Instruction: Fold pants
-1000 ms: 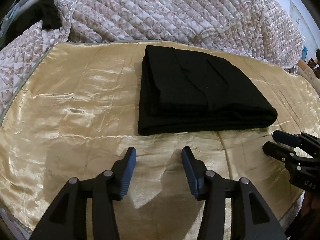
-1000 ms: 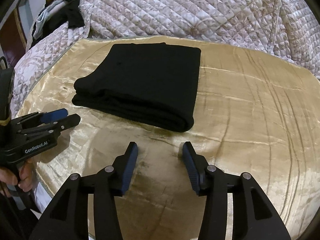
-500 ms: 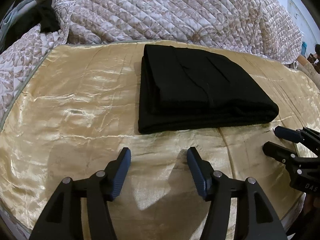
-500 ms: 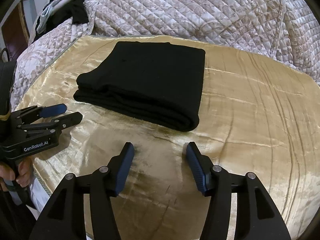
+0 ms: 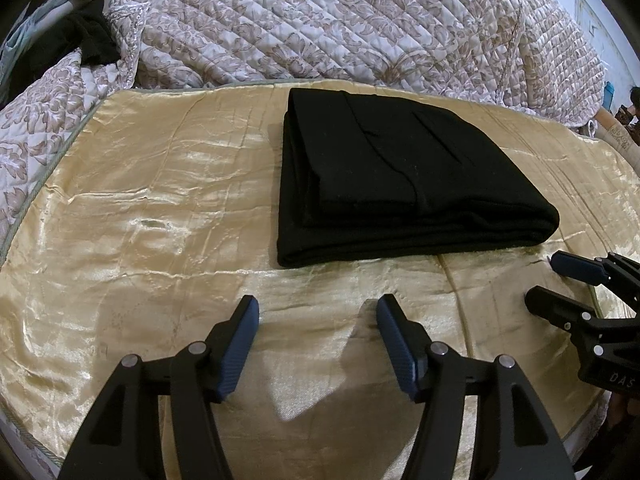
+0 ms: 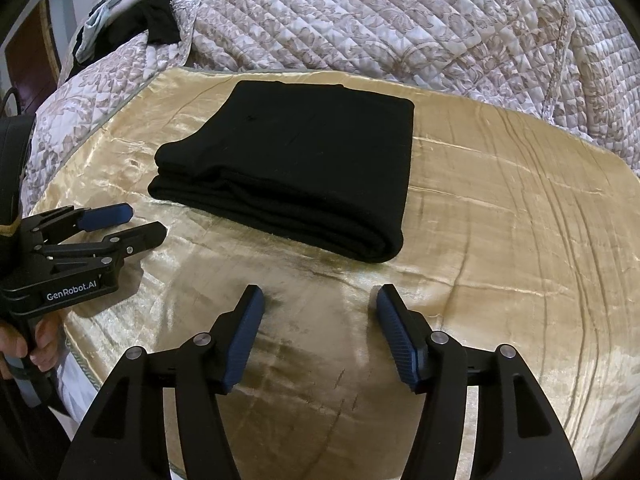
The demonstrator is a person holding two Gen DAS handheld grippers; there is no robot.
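Note:
Black pants [image 5: 392, 176] [image 6: 296, 168] lie folded into a thick rectangle on a shiny gold cloth [image 5: 140, 208] [image 6: 520, 240]. My left gripper [image 5: 316, 308] hovers over bare cloth just in front of the pants' near edge; its jaws are opening and nothing is between them. It also shows at the left of the right wrist view as the left gripper [image 6: 148, 222]. My right gripper [image 6: 318, 298] stands before the pants' near corner, jaws opening, empty. In the left wrist view the right gripper [image 5: 542, 278] is at the right edge.
A quilted floral bedspread [image 5: 340, 24] [image 6: 380, 28] is bunched up behind the gold cloth. Dark and pale clothes [image 6: 132, 16] are piled at the back left. A hand [image 6: 24, 344] grips the left tool's handle beside the bed's near edge.
Both grippers' jaws have spread wider apart. Neither hand has shifted noticeably, and the folded pants lie unmoved.

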